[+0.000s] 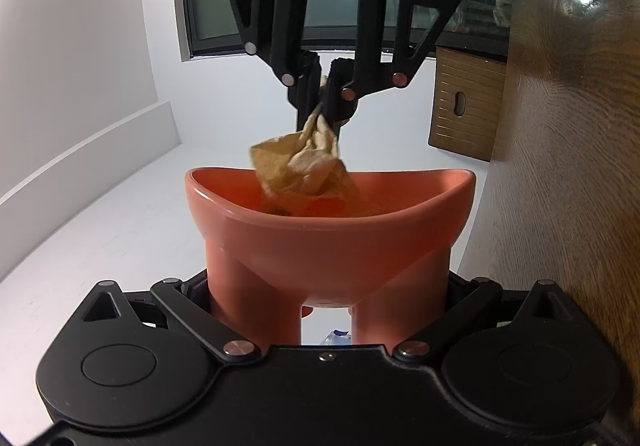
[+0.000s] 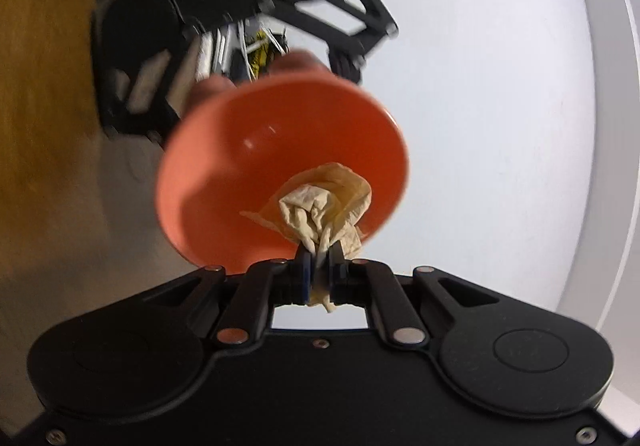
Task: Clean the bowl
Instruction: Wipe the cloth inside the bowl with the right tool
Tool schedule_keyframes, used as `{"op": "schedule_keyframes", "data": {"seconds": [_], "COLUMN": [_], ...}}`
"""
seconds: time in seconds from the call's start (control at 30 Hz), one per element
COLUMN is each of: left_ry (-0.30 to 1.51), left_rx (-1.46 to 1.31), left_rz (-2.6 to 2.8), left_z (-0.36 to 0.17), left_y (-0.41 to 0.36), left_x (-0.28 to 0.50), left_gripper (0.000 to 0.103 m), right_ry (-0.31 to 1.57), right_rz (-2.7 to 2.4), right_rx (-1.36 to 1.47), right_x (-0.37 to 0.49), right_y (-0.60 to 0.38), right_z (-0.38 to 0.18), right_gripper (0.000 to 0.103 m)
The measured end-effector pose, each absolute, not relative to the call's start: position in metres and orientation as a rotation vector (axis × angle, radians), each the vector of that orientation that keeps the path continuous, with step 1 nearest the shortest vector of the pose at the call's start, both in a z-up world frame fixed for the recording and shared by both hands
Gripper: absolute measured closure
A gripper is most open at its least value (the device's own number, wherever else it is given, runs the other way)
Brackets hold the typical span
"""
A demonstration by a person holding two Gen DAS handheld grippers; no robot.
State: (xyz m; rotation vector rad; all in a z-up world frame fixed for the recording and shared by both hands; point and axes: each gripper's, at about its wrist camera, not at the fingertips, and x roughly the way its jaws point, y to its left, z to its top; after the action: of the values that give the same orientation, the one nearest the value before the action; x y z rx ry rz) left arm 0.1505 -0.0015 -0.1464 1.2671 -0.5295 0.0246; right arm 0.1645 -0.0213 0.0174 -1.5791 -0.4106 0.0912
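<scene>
Orange bowl [image 1: 320, 230] clamped by its legs in left tongs [image 1: 326, 310], mouth presented; right tongs [image 2: 320, 266] pinched on crumpled cloth [image 2: 320, 205], dabbed inside for wiping.

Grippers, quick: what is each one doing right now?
Left gripper: closed on the legs of the orange bowl.
Right gripper: shut on the crumpled yellow cloth, which reaches into the bowl.

The bowl [image 1: 328, 230] sits between the fingers of the left gripper [image 1: 326, 310], held by its legs. Opposite it, the right gripper [image 2: 320, 266] faces the bowl's mouth, with a crumpled cloth [image 2: 324, 201] pinched between its fingers and reaching inside the bowl. A wooden cabinet [image 1: 568, 149] stands right of the bowl.
</scene>
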Motion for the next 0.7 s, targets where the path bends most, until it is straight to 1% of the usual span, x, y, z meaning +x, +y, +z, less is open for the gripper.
{"op": "schedule_keyframes", "data": {"seconds": [0.33,0.4,0.5,0.57,0.6,0.7], "left_ry": [-0.530,-0.530,-0.530,-0.530,-0.530,-0.530], "left_rx": [1.266,1.266,1.266,1.266,1.266,1.266], "left_rz": [0.024,0.023,0.023,0.022,0.022,0.021], "left_z": [-0.147,-0.147,-0.147,-0.147,-0.147,-0.147], "left_y": [0.000,0.001,0.001,0.002,0.002,0.003], "left_x": [0.148,0.148,0.148,0.148,0.147,0.145], "left_gripper": [0.005,0.005,0.005,0.005,0.005,0.005], "right_ry": [-0.335,-0.297,-0.272,-0.290,-0.308,-0.349], "right_rz": [0.087,0.085,0.122,0.153,0.183,0.264], "right_rx": [-1.586,-1.587,-1.624,-1.650,-1.662,-1.695], "right_x": [0.176,0.183,0.183,0.175,0.169,0.150], "right_y": [-0.070,-0.079,-0.091,-0.090,-0.092,-0.090], "right_z": [0.005,0.005,-0.005,-0.014,-0.017,-0.024], "right_gripper": [0.095,0.095,0.095,0.097,0.095,0.095]}}
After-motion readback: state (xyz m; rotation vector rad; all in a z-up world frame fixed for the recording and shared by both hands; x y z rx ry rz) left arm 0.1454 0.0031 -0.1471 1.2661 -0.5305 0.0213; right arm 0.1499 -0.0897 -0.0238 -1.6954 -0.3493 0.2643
